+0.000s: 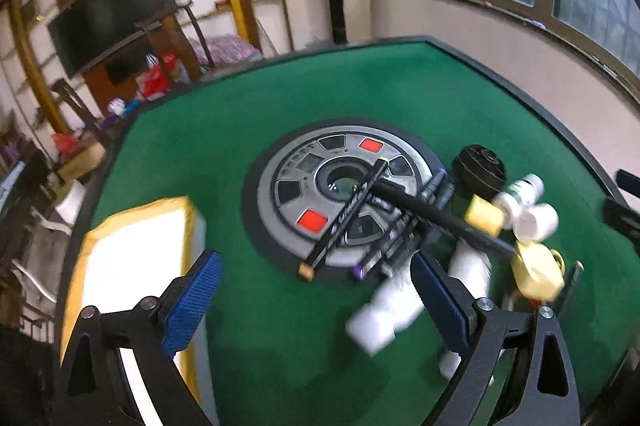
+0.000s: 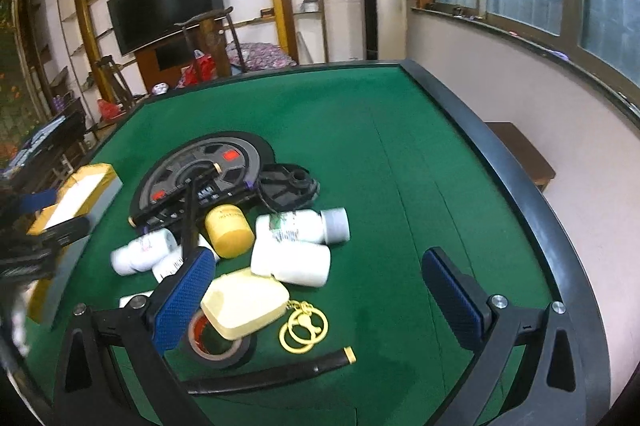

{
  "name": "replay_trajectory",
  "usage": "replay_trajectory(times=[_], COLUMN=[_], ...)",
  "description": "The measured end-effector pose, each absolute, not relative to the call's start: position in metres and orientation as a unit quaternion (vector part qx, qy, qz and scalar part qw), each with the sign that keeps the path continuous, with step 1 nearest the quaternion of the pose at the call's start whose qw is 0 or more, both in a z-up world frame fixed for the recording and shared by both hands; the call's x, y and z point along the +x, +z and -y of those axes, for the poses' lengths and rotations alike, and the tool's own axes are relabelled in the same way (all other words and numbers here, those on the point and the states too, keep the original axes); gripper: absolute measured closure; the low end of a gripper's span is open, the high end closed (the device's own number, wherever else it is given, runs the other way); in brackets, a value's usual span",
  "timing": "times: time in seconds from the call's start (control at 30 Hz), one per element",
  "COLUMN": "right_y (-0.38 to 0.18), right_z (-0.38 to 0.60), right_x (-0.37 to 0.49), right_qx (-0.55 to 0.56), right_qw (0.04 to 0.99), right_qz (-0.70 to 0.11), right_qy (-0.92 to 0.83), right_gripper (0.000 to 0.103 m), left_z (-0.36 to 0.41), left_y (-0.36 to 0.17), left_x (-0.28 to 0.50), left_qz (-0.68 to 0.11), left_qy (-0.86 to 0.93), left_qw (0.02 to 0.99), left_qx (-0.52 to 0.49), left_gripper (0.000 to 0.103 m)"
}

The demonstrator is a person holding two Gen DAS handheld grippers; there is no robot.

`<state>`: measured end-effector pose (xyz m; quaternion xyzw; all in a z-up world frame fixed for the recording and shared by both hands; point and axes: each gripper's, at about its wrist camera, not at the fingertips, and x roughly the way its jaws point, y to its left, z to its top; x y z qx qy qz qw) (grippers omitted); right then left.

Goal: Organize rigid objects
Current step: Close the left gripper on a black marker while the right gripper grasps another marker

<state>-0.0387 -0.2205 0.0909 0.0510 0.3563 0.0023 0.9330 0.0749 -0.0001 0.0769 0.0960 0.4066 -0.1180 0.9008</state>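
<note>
Both my jaws stand wide and empty over the green felt bench [image 2: 400, 145]. The jumble of white plastic bottles [image 2: 294, 248], yellow jar [image 2: 229, 230] and black sticks [image 1: 344, 214] lies heaped beside the grey weight plate [image 1: 320, 201], unsorted; yellow-edged box [image 1: 132, 266] waits left.

bottles [image 2: 296, 246] and pens [image 1: 384, 222] crowd table centre; far green felt [image 2: 380, 113] open.

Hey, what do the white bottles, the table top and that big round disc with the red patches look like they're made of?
White bottles: probably plastic, smooth and slightly glossy, with printed labels. Table top: green felt or similar cloth, matte with a fuzzy look, inside a dark hard rim. Round disc: grey centre looks like metal or hard plastic with a dull sheen; black outer ring could be rubber, hard to tell.
</note>
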Motion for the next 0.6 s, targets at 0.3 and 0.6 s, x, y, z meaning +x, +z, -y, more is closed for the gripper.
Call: replay_trajectory(times=[0.3, 0.6], right_y=[0.156, 0.126], right_z=[0.210, 0.159], right_x=[0.010, 0.024], right_qx=[0.141, 0.091], right_qw=[0.903, 0.885], right_qz=[-0.384, -0.432], right_qy=[0.131, 0.150], right_gripper=[0.000, 0.000], left_z=[0.000, 0.027], left_y=[0.035, 0.018], left_x=[0.138, 0.144], left_qz=[-0.486, -0.499], left_qy=[-0.177, -0.201], left_qw=[0.855, 0.835], left_qx=[0.048, 0.114], left_gripper=[0.035, 0.070])
